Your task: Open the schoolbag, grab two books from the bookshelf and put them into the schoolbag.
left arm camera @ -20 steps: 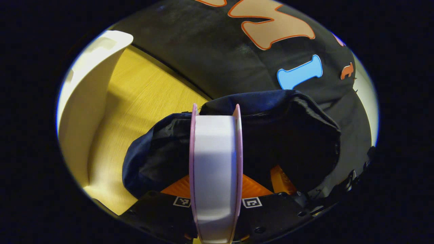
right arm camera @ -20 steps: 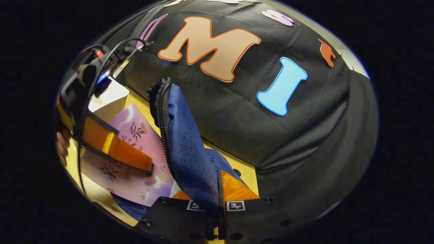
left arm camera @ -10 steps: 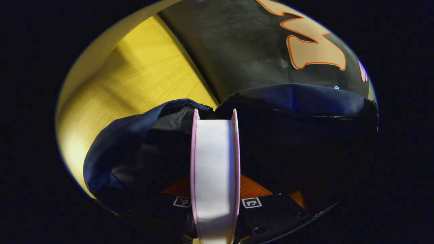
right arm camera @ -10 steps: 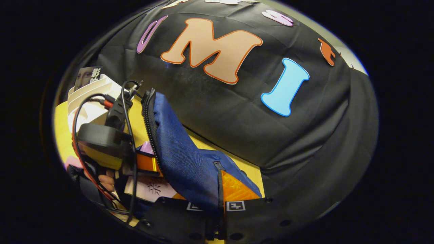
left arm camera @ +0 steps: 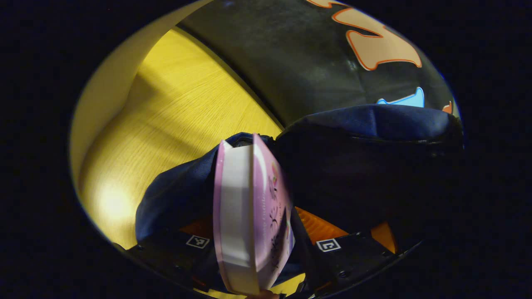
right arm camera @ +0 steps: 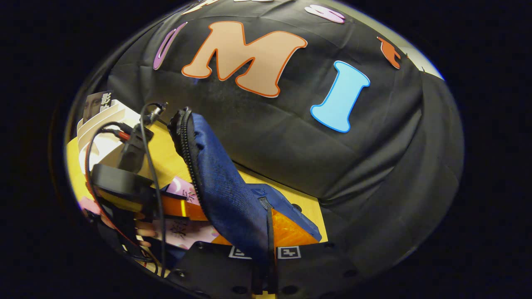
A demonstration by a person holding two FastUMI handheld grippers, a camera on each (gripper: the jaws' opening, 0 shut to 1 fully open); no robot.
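Observation:
A pink-covered book point(left arm camera: 249, 216) stands tilted between the fingers of my left gripper point(left arm camera: 254, 220), which are spread wide and no longer press on it. Its far end points into the dark mouth of the navy schoolbag point(left arm camera: 374, 120). In the right gripper view, my right gripper point(right arm camera: 268, 226) is shut on the schoolbag's point(right arm camera: 220, 178) zippered flap and holds it raised. Left of the flap, a hand holds the left gripper point(right arm camera: 189, 207) low over the pink book point(right arm camera: 178, 228).
The yellow wooden table point(left arm camera: 174, 108) runs left of the bag. The white bookshelf point(right arm camera: 104, 120), with another book point(right arm camera: 94, 101) standing in it, is at the far left. The black cloth wall point(right arm camera: 291, 145) stands close behind the bag.
My left gripper carried the book down to the bag's mouth, then its fingers spread apart and the book tipped over to one side. The right gripper kept holding the flap up.

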